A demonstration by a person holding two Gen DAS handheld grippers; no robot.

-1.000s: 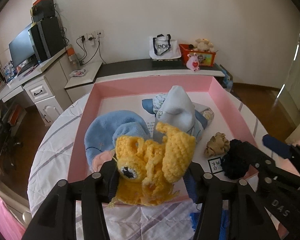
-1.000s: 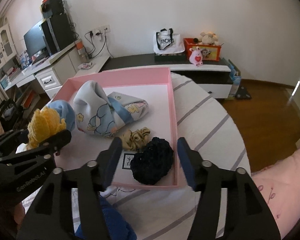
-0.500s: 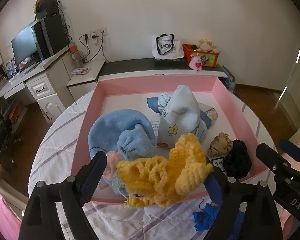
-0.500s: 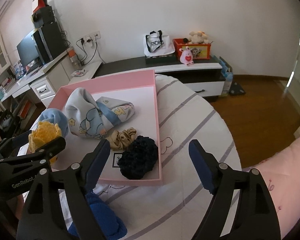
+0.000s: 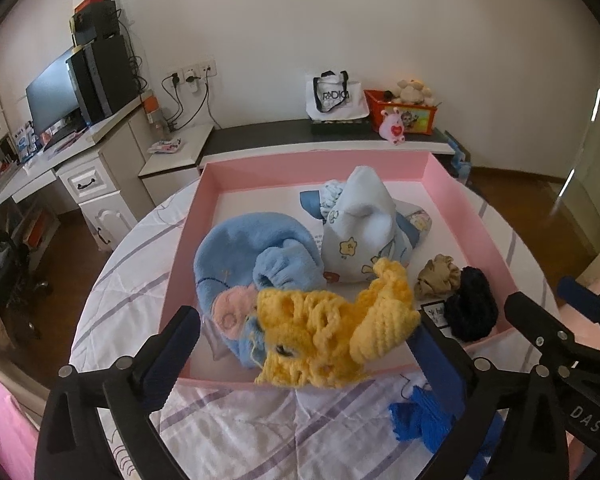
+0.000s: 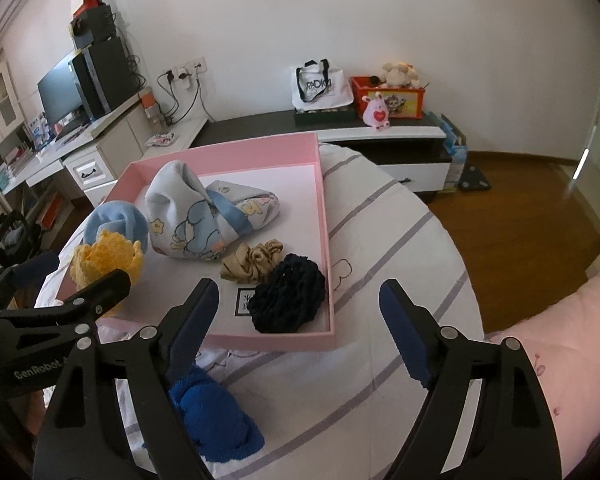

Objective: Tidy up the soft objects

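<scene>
A pink box (image 5: 312,162) (image 6: 324,216) on the round table holds a blue plush hat (image 5: 252,248), a light-blue cartoon cloth (image 5: 364,220), a tan scrunchie (image 6: 252,260) and a black scrunchie (image 6: 288,296). A yellow knitted piece (image 5: 324,332) (image 6: 104,260) lies slumped over the box's near wall. It sits between the still-opening jaws of my left gripper (image 5: 304,322), whose pads do not press it. My right gripper (image 6: 298,286) is open just short of the black scrunchie, gripping nothing. A royal-blue knitted piece (image 6: 208,412) (image 5: 416,420) lies on the cloth under the grippers.
A white striped tablecloth (image 6: 380,280) covers the table. Behind stand a low cabinet (image 6: 380,132) with a tote bag and a red toy box, and a desk with a monitor (image 5: 52,96) at left. Pink bedding (image 6: 560,340) borders the right.
My left jaws spread wide and let go of the yellow piece, which sank onto the box's near wall. My right jaws opened off the black scrunchie, and it stays in the box.
</scene>
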